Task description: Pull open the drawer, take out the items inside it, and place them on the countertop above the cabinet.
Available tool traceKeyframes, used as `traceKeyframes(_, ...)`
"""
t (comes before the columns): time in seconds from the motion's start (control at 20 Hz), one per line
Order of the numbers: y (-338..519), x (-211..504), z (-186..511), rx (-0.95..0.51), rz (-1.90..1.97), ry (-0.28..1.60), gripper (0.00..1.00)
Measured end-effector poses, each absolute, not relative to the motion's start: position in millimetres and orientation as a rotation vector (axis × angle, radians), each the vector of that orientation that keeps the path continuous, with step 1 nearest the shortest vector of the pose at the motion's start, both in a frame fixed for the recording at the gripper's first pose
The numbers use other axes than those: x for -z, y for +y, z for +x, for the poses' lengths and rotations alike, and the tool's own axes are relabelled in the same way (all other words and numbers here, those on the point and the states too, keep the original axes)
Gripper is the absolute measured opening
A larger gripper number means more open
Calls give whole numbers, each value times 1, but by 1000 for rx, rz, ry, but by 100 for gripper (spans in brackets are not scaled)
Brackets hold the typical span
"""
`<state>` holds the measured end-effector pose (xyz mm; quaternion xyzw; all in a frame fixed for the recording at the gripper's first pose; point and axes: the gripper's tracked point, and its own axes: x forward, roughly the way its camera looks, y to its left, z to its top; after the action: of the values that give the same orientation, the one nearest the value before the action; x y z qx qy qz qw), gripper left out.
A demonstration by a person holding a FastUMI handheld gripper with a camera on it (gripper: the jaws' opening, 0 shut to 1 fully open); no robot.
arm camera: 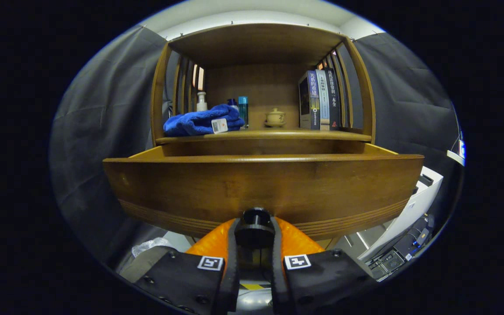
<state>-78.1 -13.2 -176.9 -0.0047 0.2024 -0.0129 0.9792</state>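
Note:
The wooden drawer (260, 188) is pulled out toward me, its front panel close ahead and its top rim visible; the inside is hidden from this low angle. My gripper (255, 234) is shut on the drawer's black round knob (255, 217), with both black fingers (233, 245) pressing its sides. Above the drawer is the cabinet's countertop (287, 134). On it lie a blue towel (201, 121) with a small white card, a white pump bottle (201, 101), a teal bottle (243, 109), a small ceramic pot (275, 117) and several upright books (320, 99).
The cabinet has slatted wooden sides and a top board (256, 41) over the countertop. Black cloth hangs on both sides. Down to the right stand white equipment (414, 205) and a black device. A plastic bag (149, 247) lies low on the left.

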Motion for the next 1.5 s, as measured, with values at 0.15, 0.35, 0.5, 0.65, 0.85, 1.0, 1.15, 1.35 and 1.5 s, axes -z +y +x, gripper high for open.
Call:
traceKeyframes(0.15, -13, 175, -77, 30, -10, 396, 39)
traceKeyframes(0.35, -11, 174, -78, 26, -11, 397, 48)
traceKeyframes(0.5, -10, 159, -79, 25, -47, 351, 62)
traceKeyframes(0.65, -7, 109, -79, 38, -87, 209, 84)
traceKeyframes(0.85, 6, 27, -54, -12, -52, 94, 99)
traceKeyframes(1.0, -15, -34, -14, 13, -108, 42, 99)
traceKeyframes(1.15, -17, -52, 41, 0, -93, 83, 99)
traceKeyframes(1.35, -15, -45, 99, -30, -4, 248, 99)
traceKeyframes(1.5, -16, 7, 102, -38, 34, 495, 99)
